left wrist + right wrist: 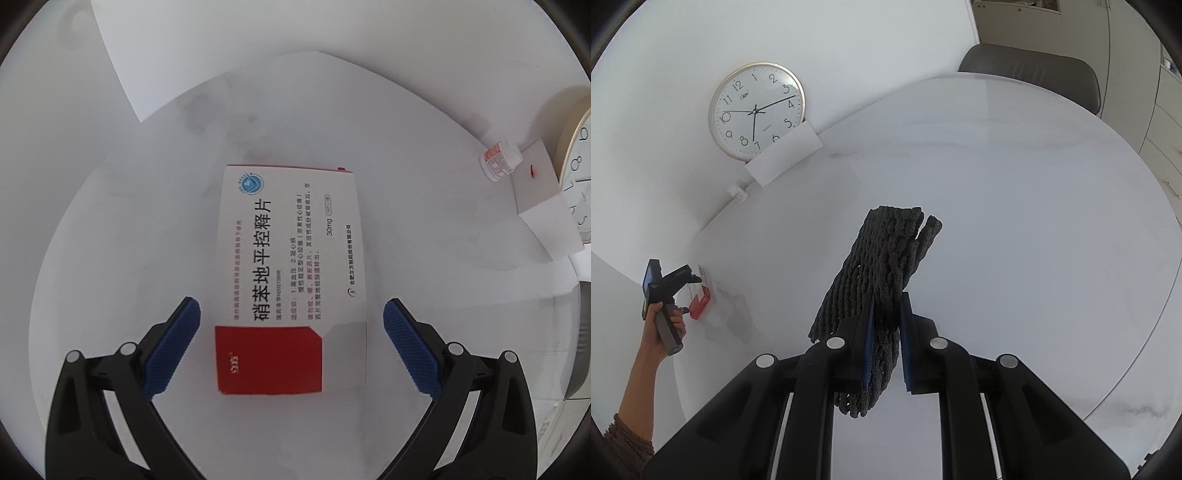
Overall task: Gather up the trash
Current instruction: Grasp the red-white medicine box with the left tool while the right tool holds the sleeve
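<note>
Black grippers, blue ribbed pads [173, 347]; brown knit sleeve [626, 448]

There on the counter [147, 229], the medicine box [291, 280] reads "硝苯地平控释片" in big black characters down its white face, with "30mg" printed beside them. Smaller lines list "1.高血压 2.冠心病", and a maker's line runs along the edge, too fine to read surely. The red corner carries a small pale logo, unreadable. Over by the wall, the clock [756, 110] shows numerals 1 to 12. The small bottle's [499, 162] label is too blurred.
</note>
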Available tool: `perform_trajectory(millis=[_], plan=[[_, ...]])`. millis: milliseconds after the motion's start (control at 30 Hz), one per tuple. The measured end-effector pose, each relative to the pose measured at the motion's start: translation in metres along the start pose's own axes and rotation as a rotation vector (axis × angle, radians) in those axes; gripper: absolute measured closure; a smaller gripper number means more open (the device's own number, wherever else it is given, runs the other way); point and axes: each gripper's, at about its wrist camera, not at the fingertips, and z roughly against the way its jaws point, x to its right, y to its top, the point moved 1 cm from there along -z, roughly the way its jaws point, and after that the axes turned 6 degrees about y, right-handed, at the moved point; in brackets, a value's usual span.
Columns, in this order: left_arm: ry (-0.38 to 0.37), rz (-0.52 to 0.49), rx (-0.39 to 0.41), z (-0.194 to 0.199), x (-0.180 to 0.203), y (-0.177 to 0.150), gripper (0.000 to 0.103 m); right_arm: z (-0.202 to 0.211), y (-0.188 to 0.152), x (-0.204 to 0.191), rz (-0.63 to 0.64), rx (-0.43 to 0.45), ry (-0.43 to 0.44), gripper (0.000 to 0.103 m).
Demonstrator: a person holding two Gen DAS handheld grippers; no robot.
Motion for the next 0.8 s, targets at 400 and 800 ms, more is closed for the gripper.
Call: perform_trajectory(millis=[400,800], plan=[[0.062,-0.058,0.023,0.0,0.02,-0.01,0.024,0.001,0.001,-0.004,0.015,-0.013,0.005,0.09],[-0.061,-0.298,0.173,0.139,0.058,-0.16,0.024,0.07,-0.035,0.031,0.03,0.046,0.026,0.09]])
